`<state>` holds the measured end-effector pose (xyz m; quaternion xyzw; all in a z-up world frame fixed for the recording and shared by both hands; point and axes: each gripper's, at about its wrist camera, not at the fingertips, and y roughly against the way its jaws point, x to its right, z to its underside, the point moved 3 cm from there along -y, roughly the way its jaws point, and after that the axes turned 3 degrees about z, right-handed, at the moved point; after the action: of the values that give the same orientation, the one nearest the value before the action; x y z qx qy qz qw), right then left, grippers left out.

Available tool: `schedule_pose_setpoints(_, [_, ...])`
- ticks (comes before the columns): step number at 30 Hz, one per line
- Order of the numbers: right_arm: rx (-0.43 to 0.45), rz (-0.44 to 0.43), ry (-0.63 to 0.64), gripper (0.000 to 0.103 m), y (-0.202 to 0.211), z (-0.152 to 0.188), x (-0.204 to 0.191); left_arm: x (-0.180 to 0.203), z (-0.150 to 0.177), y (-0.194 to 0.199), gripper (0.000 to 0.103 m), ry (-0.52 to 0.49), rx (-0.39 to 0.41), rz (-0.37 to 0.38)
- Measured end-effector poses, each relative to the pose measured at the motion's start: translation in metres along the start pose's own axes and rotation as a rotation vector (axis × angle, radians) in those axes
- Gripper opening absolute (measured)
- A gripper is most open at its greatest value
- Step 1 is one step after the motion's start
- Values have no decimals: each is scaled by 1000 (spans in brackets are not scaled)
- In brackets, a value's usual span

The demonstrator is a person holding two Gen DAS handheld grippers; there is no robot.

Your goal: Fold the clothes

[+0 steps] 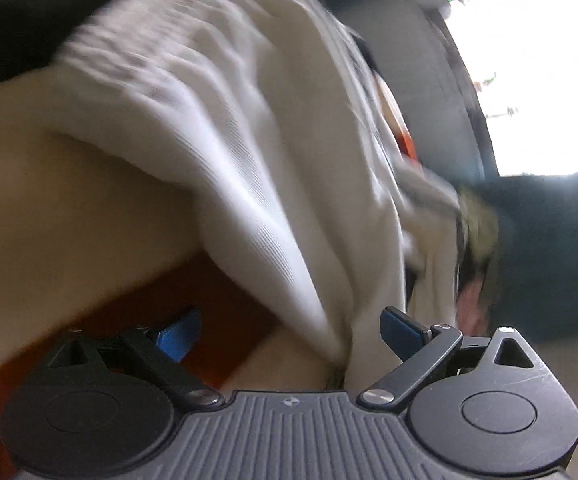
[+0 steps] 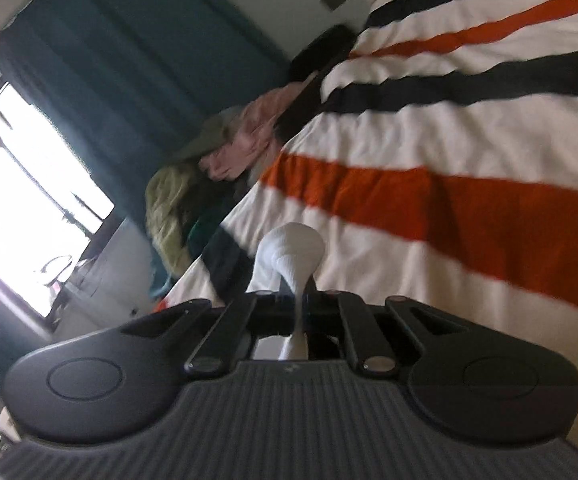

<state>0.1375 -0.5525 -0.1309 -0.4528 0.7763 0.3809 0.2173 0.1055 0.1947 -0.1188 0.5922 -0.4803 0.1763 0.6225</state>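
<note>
A white ribbed garment (image 1: pixel 229 140) hangs blurred across the left wrist view, and one fold of it drops between the jaws. My left gripper (image 1: pixel 291 334) is open; its blue pads (image 1: pixel 181 336) stand wide apart and do not press the cloth. In the right wrist view my right gripper (image 2: pixel 299 302) is shut on a pinch of the white garment (image 2: pixel 293 248). The cloth bunches just past the fingertips and a strand runs back between the jaws. Both grippers are low over the striped bed cover (image 2: pixel 449 140).
The bed cover has cream, orange and black stripes. A pile of pink, olive and green clothes (image 2: pixel 217 160) lies at the bed's far edge. Behind it hang a teal curtain (image 2: pixel 109 60) and a bright window (image 2: pixel 29 200). A dark blurred shape (image 1: pixel 549 260) fills the right of the left wrist view.
</note>
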Motion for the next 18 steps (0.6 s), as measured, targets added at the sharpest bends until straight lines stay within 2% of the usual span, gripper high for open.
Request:
schedule_pose_setpoints(3, [-10, 76, -45, 6, 2, -3, 19, -18, -16, 6, 82, 133, 106, -9])
schedule_pose_setpoints(5, [-25, 97, -95, 6, 3, -3, 29, -23, -26, 11, 73, 171, 186, -36])
schedule_pose_setpoints(7, [-26, 104, -117, 6, 5, -3, 33, -25, -36, 17, 59, 196, 266, -69])
schedule_pose_setpoints(9, [-21, 107, -117, 6, 7, -3, 33, -29, -45, 19, 54, 238, 313, -112])
schedule_pose_setpoints(10, [-18, 106, -119, 6, 9, -2, 33, -32, -48, 18, 46, 264, 302, -118])
schedule_pose_setpoints(12, [-15, 106, -122, 6, 12, -2, 33, -38, -54, 14, 42, 313, 280, -129])
schedule_pose_setpoints(15, [-24, 119, -137, 6, 16, -3, 37, -33, -64, 22, 32, 283, 245, -136])
schedule_pose_setpoints(18, [-37, 130, -171, 6, 22, -3, 44, -22, -77, 44, 21, 205, 278, -141])
